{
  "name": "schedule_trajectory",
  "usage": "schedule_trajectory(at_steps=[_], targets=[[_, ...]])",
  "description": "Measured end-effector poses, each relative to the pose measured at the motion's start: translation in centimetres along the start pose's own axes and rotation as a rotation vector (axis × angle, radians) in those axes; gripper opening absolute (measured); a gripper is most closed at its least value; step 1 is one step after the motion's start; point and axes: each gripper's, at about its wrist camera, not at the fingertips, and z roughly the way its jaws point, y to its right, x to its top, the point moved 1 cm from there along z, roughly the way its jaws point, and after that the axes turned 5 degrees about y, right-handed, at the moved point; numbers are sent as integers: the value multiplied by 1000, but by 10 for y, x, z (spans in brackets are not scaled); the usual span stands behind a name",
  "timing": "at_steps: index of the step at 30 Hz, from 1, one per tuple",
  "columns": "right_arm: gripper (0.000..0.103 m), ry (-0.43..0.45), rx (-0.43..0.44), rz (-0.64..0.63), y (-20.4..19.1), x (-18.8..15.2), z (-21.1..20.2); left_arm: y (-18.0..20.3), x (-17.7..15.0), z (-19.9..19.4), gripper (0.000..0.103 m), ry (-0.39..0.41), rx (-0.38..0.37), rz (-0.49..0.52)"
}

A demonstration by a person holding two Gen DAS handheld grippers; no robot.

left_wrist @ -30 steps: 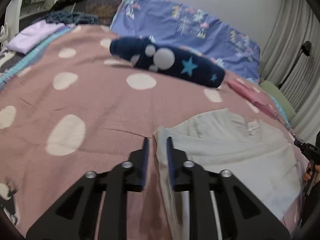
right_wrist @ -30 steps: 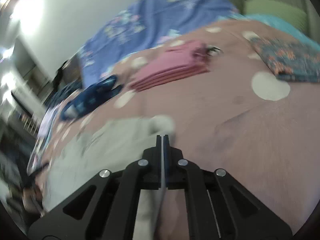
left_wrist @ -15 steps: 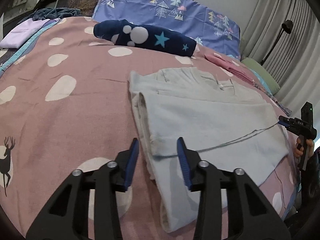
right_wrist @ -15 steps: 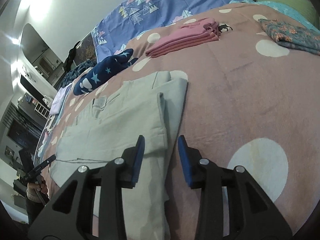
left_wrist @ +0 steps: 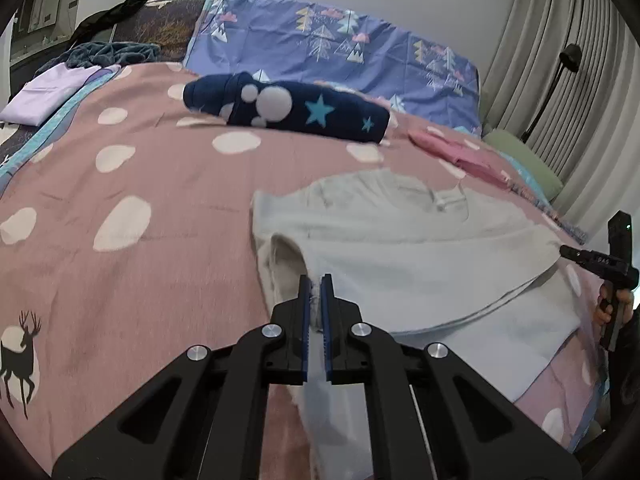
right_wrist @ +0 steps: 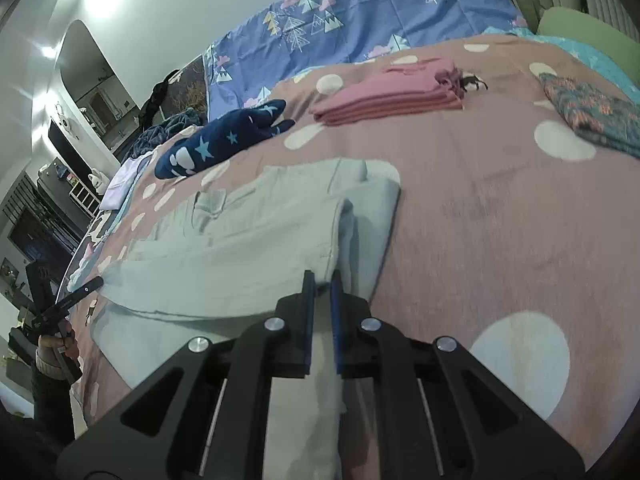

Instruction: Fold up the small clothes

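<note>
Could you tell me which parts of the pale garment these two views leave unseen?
- Left wrist: pale garment near hem hidden under left claw, closing on its edge.
- Right wrist: near end hidden behind right claw, also closing on fabric.
- Both: collar label too blurred.

1 grey garment (left_wrist: 420,264), 1 navy bundle (left_wrist: 288,108), 1 pink stack (right_wrist: 392,96).

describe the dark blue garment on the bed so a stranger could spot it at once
Start from the pink spotted bedspread and look toward the purple tree-print pillow at its head. Just in front of that pillow lies the navy bundle, beyond the pale grey garment. It is the only dark piece there, marked with white blobs and light blue stars, unlike the plain pink folded stack nearby.
</note>
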Motion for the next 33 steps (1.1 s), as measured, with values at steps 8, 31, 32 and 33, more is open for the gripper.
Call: schedule_trajectory(at_steps=[8, 31, 32, 33], targets=[[6, 69, 3, 75, -5, 54, 15, -14, 60, 19, 4, 109, 19, -76], [42, -28, -48, 83, 25, 100, 119, -73, 73, 135, 33, -99, 6, -203], [42, -31, -48, 72, 23, 102, 122, -73, 74, 138, 28, -104, 9, -199], [32, -37, -53, 60, 22, 103, 125, -72, 75, 141, 15, -111, 7, -196]])
